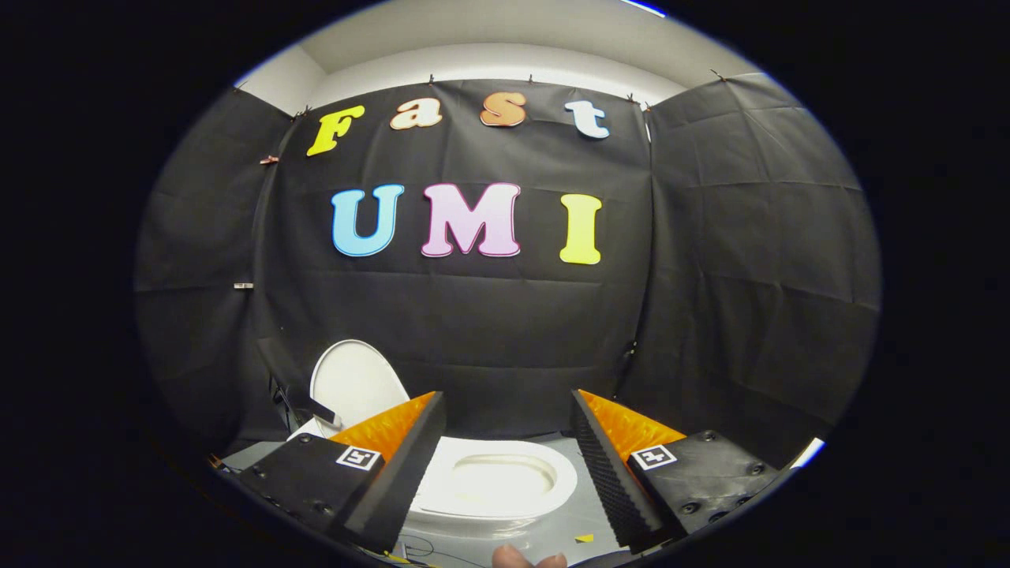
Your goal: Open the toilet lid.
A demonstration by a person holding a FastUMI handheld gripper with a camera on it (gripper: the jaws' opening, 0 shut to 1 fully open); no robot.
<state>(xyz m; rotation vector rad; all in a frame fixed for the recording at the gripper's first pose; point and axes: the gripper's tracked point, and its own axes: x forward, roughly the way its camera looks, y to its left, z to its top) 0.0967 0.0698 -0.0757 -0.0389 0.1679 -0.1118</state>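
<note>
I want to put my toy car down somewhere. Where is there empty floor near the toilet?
The gripper is open, with the toilet showing beyond its fingers. Bare grey floor lies beside the bowl, by the ribbed finger, and more runs in front of the bowl, though thin cables cross it there. It is crowded beside the raised lid, where a dark bracket stands.

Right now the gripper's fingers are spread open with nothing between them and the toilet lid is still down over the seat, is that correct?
Not quite: the toilet lid is already raised, standing upright behind the seat, as the gripper view shows. The rest holds: the gripper is open and holds nothing.
</note>
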